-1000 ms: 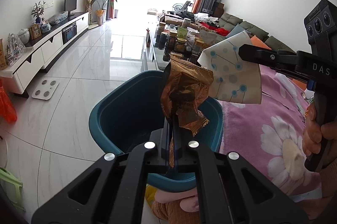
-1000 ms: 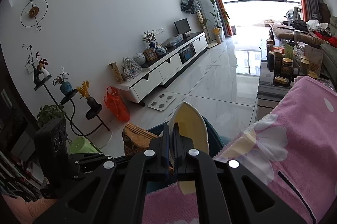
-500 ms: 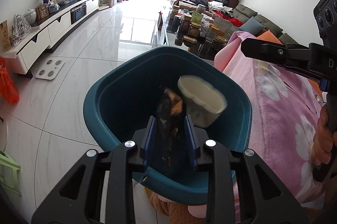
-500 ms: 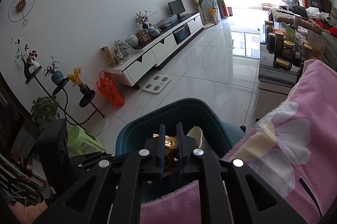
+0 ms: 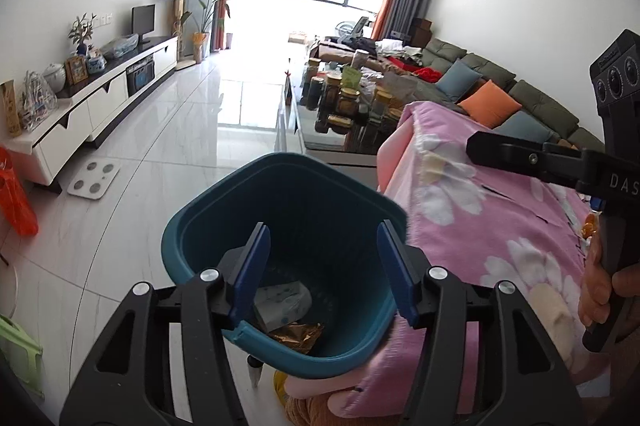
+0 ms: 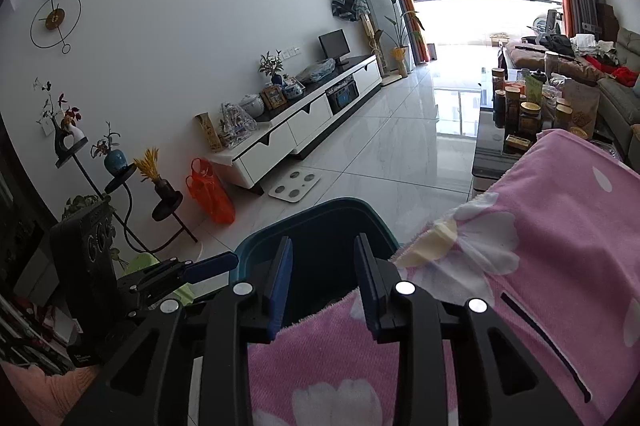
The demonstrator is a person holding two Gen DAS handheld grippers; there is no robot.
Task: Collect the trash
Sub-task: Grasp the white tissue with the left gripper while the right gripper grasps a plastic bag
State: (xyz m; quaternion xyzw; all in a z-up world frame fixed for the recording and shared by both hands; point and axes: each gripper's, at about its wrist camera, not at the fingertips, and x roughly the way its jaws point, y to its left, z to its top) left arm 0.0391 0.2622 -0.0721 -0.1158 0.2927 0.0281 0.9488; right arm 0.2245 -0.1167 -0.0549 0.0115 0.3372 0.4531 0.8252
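1. The left hand-held gripper [image 5: 324, 266] hangs over the teal waste bin [image 5: 192, 234] with its jaws spread wide and nothing between them, apparently placed there so that whatever it lets go falls inside.
2. The trash lies at the bottom of the bin: a crushed paper cup [image 5: 282, 300] with blue dots, and a crumpled brown foil wrapper [image 5: 298, 334] just beside it.
3. The right hand-held gripper [image 6: 323, 282] is likewise released and empty, poised at the bin's near rim above the pink flowered blanket [image 6: 540, 226].
4. Only the left wrist view looks down into the bin; the right wrist view shows just its dark inner wall (the contents are hidden there), so whether more trash waits on the blanket is hard to tell.
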